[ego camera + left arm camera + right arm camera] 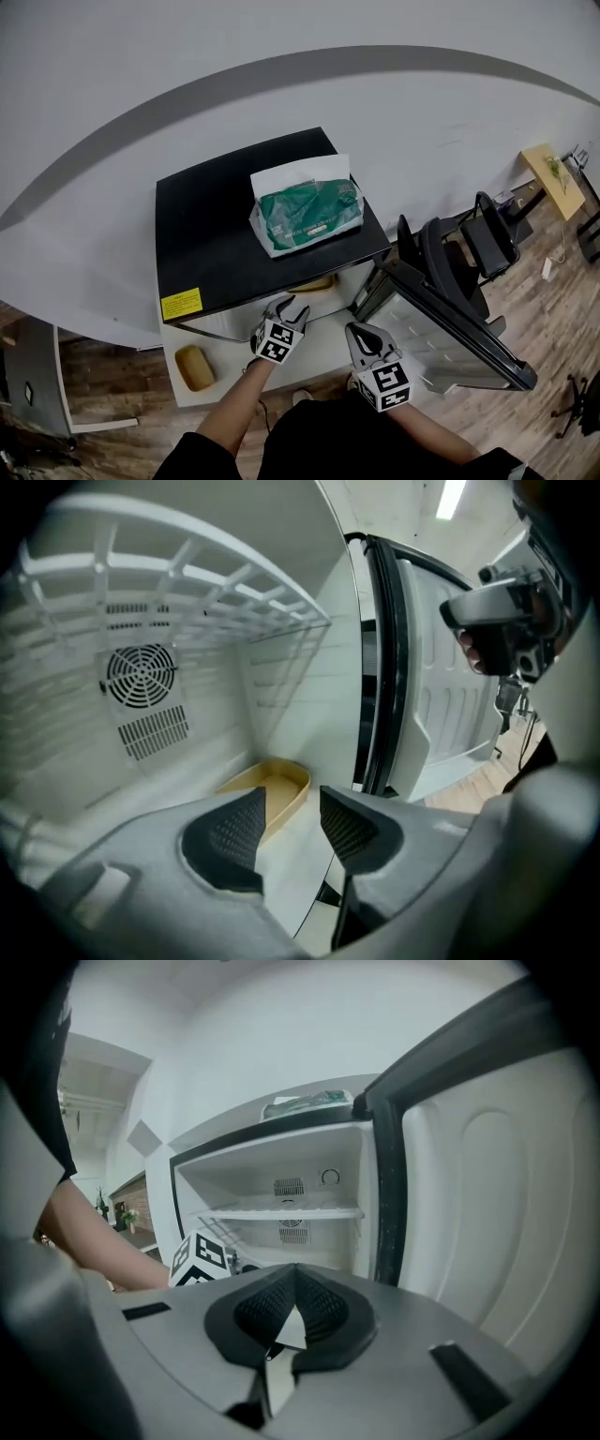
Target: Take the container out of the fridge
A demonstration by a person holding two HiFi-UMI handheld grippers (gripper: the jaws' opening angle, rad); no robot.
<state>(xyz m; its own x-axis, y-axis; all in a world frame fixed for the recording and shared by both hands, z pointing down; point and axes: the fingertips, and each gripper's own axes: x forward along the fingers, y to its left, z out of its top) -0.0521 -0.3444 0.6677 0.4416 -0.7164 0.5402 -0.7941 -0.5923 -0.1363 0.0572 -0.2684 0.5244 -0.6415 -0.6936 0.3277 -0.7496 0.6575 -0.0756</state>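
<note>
A shallow yellow container (281, 782) lies on the floor of the open fridge (216, 234); in the head view only its edge (314, 283) shows under the black top. My left gripper (292, 801) reaches into the fridge mouth (291, 305), jaws open, with nothing between the pads; the container sits a little beyond the tips. Just outside the fridge, by the open door, my right gripper (361, 330) is held with its pads (319, 1305) closed together on nothing.
A green tissue pack (307, 214) rests on the fridge top. The door (441, 328) swings open to the right. A wire shelf (187, 583) spans the fridge above the left gripper. A tan block (194, 367) lies on a white ledge at the lower left. A black chair (469, 244) stands right.
</note>
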